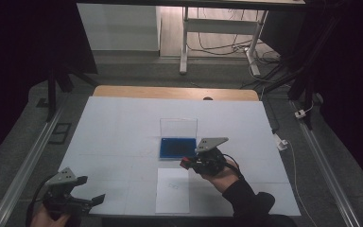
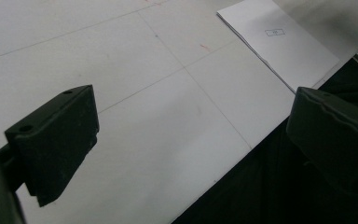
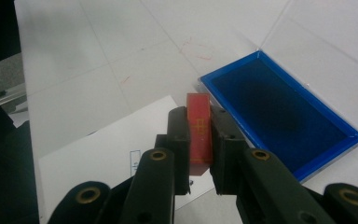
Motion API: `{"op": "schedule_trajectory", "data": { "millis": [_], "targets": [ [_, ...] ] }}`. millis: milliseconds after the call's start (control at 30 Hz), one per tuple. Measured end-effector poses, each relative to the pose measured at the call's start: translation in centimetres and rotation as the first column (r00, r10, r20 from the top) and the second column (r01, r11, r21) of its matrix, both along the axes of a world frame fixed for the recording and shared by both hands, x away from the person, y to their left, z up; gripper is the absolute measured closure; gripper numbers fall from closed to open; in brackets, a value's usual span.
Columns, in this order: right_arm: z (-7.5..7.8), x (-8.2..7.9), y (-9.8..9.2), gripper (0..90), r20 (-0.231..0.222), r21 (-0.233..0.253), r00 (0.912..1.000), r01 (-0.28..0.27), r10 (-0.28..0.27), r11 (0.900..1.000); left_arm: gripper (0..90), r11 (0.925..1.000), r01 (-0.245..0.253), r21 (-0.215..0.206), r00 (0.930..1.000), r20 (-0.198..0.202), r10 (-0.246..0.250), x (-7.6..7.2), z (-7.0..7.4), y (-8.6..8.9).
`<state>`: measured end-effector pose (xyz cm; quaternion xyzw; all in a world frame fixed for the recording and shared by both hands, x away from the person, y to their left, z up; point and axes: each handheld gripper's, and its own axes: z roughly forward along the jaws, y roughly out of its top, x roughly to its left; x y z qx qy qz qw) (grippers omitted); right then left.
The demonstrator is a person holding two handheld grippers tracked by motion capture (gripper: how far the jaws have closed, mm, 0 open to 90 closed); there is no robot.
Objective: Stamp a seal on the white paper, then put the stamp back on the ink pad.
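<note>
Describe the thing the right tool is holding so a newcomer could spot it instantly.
Start at the white table, then find the open blue ink pad near its middle. Just beside the pad's near edge, the right tool clamps a small red stamp block above the white paper sheet. It is the red item there.

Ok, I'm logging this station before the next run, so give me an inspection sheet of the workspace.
Surface: white table cover, faint grid lines, small red marks.
Job's things: red stamp block; blue ink pad, clear lid upright; paper sheet with small printed box.
Clutter: nothing seen.
Grippers: right gripper clamps the stamp beside the pad; left gripper open at the near left edge.
Cables: loose ones on the floor behind and right.
Surroundings: dark room, white desk legs.
</note>
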<state>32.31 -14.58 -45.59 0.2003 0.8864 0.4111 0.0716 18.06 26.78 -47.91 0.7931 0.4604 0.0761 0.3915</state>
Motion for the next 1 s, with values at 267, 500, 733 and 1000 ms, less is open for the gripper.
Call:
{"op": "schedule_trajectory", "data": {
  "millis": [267,500,733,1000],
  "targets": [
    [0.1,1.0,0.2,80.4,-0.018,0.018,0.9997,0.014,-0.014,1.000,2.7,1.0000,-0.003,0.005,1.0000,0.000,0.003,0.0,0.0,-0.1],
    [0.0,1.8,0.4,80.4,-0.023,0.019,0.9992,0.033,-0.033,0.999,2.7,1.0000,-0.002,0.003,1.0000,0.000,0.002,0.0,0.0,0.0],
    [0.0,2.4,0.5,80.5,-0.027,0.029,0.9990,0.037,-0.037,0.999,2.7,1.0000,-0.003,0.002,1.0000,-0.001,0.003,0.0,0.0,0.0],
    [-0.2,3.3,0.6,80.4,-0.030,0.023,0.9988,0.038,-0.037,0.999,2.7,1.0000,-0.002,0.004,1.0000,0.000,0.002,0.0,0.0,0.0]
  ]
}}
